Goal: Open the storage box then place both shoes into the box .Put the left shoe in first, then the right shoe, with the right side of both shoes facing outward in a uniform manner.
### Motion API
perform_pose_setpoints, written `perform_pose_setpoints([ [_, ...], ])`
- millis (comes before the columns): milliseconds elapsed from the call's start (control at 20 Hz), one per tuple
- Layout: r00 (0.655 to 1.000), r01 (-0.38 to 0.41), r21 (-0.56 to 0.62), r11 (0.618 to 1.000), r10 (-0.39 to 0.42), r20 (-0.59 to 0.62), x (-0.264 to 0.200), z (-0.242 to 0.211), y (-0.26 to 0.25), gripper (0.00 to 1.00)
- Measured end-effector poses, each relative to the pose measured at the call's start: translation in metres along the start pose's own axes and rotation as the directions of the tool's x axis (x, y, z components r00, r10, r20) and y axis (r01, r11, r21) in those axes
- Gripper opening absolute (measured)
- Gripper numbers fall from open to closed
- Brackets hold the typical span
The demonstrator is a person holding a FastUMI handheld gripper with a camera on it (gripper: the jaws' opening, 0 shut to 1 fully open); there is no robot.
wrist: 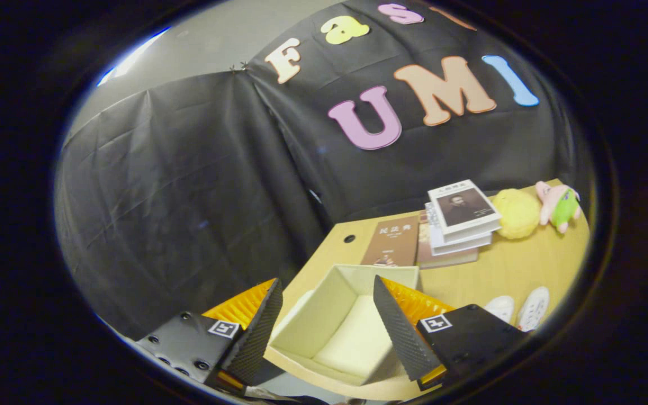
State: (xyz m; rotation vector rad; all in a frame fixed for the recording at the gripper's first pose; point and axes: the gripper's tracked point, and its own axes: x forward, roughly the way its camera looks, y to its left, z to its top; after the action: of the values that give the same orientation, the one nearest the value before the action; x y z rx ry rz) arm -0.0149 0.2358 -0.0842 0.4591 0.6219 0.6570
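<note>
The storage box [301,332], cream coloured, stands open on the wooden table, and nothing lies inside it. It sits between and just beyond my fingers. My gripper [327,326] is open, held above the box with nothing between its fingers. The two white shoes [518,308] lie side by side on the table to the right of the box, beyond my right finger, toes pointing towards the far side.
A brown book [391,242] lies flat behind the box. Next to it is a stack of books [459,222], then a yellow plush toy [518,214] and a pink-and-green plush toy [557,205]. The table's left edge [313,256] runs close to the box.
</note>
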Motion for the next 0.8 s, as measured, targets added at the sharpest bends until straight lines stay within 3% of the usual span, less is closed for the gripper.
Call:
perform_pose_setpoints([
  [450, 0.976, 0.216, -0.036, 0.976, -0.215, 0.025, -0.054, 0.007, -0.118, 1.0],
  [650, 0.951, 0.305, -0.097, 0.947, -0.309, -0.022, -0.061, -0.021, -0.169, 1.0],
  [800, 0.936, 0.329, -0.102, 0.939, -0.338, -0.094, -0.06, -0.052, -0.197, 1.0],
])
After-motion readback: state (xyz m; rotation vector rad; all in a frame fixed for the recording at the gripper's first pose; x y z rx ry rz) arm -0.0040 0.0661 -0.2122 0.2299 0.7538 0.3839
